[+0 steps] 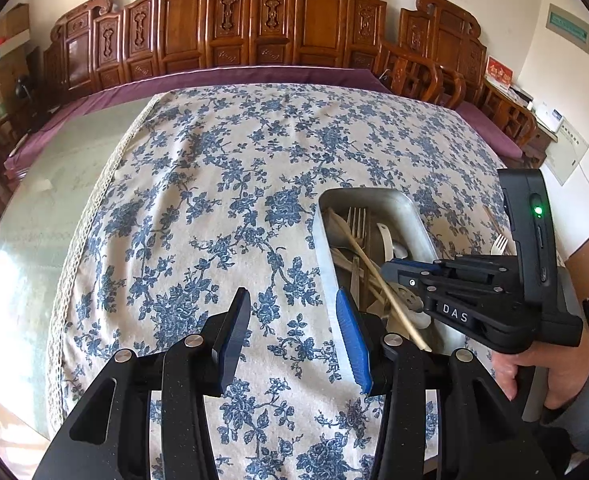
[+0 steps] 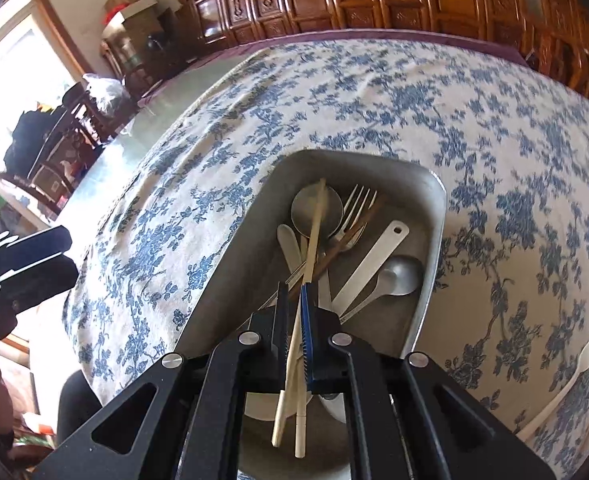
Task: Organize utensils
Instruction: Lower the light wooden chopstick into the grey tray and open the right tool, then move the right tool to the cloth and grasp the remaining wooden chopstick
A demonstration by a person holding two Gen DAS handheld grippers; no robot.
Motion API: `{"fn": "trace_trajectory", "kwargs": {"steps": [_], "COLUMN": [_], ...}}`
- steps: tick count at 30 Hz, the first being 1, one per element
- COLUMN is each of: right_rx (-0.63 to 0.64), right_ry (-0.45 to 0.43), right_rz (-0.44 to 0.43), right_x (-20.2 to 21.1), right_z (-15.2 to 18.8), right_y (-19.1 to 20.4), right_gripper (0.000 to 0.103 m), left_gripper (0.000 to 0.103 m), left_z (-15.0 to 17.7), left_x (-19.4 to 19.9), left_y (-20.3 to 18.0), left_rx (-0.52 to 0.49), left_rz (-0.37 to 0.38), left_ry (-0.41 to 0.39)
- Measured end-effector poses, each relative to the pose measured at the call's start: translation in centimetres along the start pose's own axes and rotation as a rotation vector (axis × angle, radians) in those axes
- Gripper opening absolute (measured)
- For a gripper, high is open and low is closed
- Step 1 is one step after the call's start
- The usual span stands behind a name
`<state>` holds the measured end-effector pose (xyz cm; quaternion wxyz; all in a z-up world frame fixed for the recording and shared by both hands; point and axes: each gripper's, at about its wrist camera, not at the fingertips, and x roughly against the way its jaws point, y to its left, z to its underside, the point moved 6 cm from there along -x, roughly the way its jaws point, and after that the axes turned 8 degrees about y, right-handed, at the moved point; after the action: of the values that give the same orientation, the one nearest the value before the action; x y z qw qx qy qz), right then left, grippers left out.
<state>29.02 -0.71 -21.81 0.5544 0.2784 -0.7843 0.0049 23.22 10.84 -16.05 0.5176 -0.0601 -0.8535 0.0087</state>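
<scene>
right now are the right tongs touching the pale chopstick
Touching. The right wrist view shows the right tongs closed on the pale chopstick, both pads pressed against it over the metal tray.

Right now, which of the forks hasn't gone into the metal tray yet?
The white fork lying alone on the flowered tablecloth, to the right of the metal tray. The metal fork already lies inside the tray among spoons and chopsticks.
</scene>
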Motion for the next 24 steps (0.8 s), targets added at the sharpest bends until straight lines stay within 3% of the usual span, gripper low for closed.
{"fn": "trace_trajectory", "kwargs": {"steps": [8, 16, 24], "right_rx": [0.048, 0.019, -0.069], "right_ry": [-0.093, -0.149, -0.139], "right_rz": [0.049, 0.179, 0.267], "right_x": [5.7, 11.8, 13.4], "right_z": [1.5, 5.0, 7.7], "right_y": [-2.5, -9.8, -17.3], "right_gripper": [0.008, 0.008, 0.008], "left_gripper": [0.044, 0.044, 0.044], "left_z": [-0.3, -0.8, -1.5], "left_x": [-0.1, -0.9, -1.5], "left_y": [-2.4, -6.1, -10.0], "left_rx": [-0.020, -0.057, -0.110], "left_rz": [0.016, 0.045, 0.064], "left_ry": [-0.002, 0.009, 0.013]}}
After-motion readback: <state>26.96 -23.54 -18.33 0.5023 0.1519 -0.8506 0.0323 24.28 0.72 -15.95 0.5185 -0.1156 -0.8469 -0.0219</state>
